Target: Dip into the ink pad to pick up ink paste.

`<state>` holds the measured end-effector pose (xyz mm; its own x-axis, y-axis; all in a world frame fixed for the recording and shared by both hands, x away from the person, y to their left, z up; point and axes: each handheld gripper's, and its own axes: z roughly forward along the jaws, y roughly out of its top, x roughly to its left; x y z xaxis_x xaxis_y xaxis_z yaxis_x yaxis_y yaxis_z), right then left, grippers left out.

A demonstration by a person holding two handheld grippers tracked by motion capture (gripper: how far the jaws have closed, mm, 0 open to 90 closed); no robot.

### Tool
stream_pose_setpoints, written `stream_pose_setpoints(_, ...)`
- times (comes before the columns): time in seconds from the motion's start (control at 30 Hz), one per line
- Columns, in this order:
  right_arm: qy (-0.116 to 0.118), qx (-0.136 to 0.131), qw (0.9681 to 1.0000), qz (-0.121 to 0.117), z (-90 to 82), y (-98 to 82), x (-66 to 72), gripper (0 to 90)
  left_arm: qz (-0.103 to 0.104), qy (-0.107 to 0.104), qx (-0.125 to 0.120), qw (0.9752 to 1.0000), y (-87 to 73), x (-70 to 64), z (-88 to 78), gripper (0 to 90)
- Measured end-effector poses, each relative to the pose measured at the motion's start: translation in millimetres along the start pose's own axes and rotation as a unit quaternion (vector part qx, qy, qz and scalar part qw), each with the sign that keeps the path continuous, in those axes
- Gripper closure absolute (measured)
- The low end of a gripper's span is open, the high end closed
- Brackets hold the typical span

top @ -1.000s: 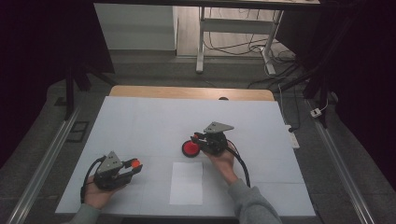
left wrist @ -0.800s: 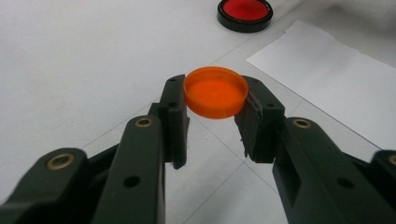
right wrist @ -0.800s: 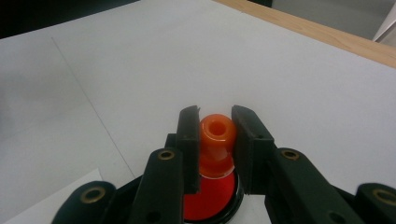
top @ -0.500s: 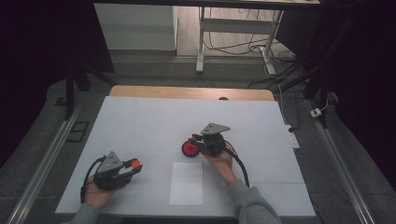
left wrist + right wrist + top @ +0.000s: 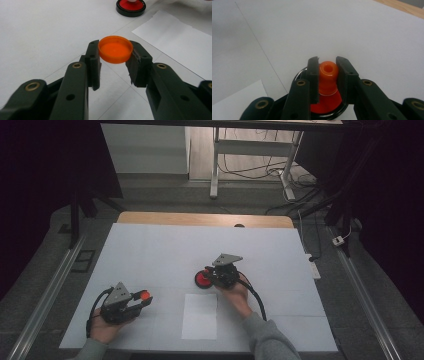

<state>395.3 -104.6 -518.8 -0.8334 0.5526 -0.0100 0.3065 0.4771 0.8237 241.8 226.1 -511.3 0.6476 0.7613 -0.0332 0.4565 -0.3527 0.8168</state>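
An orange cap (image 5: 115, 50) sits hollow side up between the jaws of my left gripper (image 5: 113, 58), which is shut on its rim. In the high view that gripper (image 5: 141, 300) is at the front left of the white table, with the orange cap (image 5: 145, 295) at its tip. My right gripper (image 5: 327, 67) is shut on an orange spout (image 5: 327, 71) with a hole in its top. The spout rises from a red round piece with a black rim (image 5: 325, 107). From above, the right gripper (image 5: 209, 276) is near the table's middle, over the red piece (image 5: 202, 280).
A white sheet of paper (image 5: 200, 316) lies flat between the two hands, near the front edge. The white table cover (image 5: 165, 245) stretches back to a wooden strip (image 5: 200, 219). Table legs and cables stand on the floor beyond.
The right gripper has shifted slightly left over the red piece. The left hand and its cap have stayed in place.
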Motion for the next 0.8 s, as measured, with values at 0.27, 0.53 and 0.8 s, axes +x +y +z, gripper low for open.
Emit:
stream_pose_setpoints(0.27, 0.000, 0.009, 1.0000, -0.005, 3.3, -1.4, 1.5, 72.2, -0.001, 0.000, -0.001, 1.0000, -0.2, 0.3, -0.1, 64.5)
stream_pose_setpoints(0.53, -0.007, 0.006, 0.9998, -0.019, 4.3, -2.7, 5.0, 72.4, 0.000, 0.000, 0.001, 1.0000, -0.2, -0.6, 0.2, 64.5)
stream_pose_setpoints(0.8, -0.009, 0.009, 0.9998, -0.018, 4.1, -3.0, 5.1, 72.5, -0.002, 0.001, 0.002, 1.0000, -0.7, -1.1, 0.0, 64.4)
